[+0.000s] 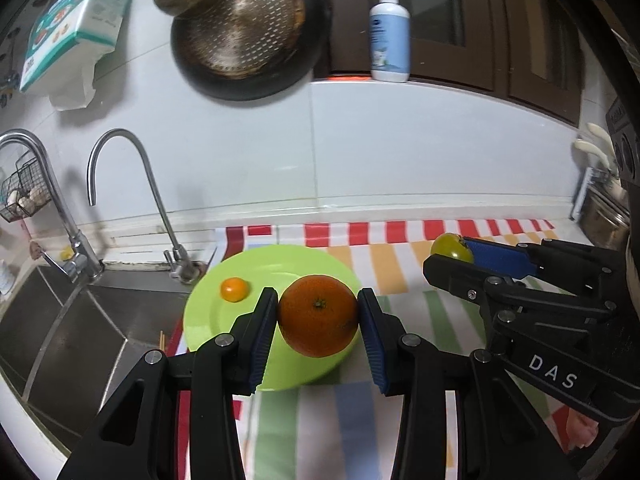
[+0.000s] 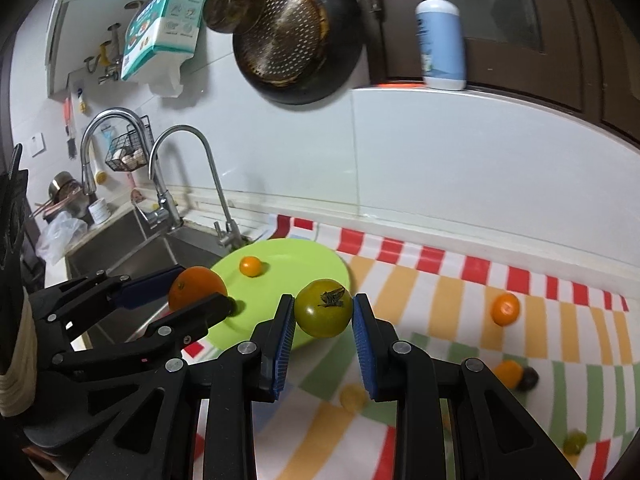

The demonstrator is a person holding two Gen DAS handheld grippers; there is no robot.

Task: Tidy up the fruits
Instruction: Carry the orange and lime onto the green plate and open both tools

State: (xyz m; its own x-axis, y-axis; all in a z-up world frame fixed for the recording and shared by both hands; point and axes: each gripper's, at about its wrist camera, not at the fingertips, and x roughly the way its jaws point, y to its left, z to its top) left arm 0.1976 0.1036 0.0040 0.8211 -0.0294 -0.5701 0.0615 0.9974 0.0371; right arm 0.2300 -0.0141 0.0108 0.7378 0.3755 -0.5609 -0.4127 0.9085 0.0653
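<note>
My left gripper is shut on a large orange and holds it above the green plate. A small orange fruit lies on that plate. My right gripper is shut on a green tomato and holds it just right of the plate, above the striped cloth. In the right wrist view the left gripper with its orange is at the left. In the left wrist view the right gripper with the tomato is at the right.
A steel sink with two taps lies left of the plate. Several loose fruits lie on the striped cloth to the right, among them an orange. A pan hangs on the wall; a soap bottle stands on the ledge.
</note>
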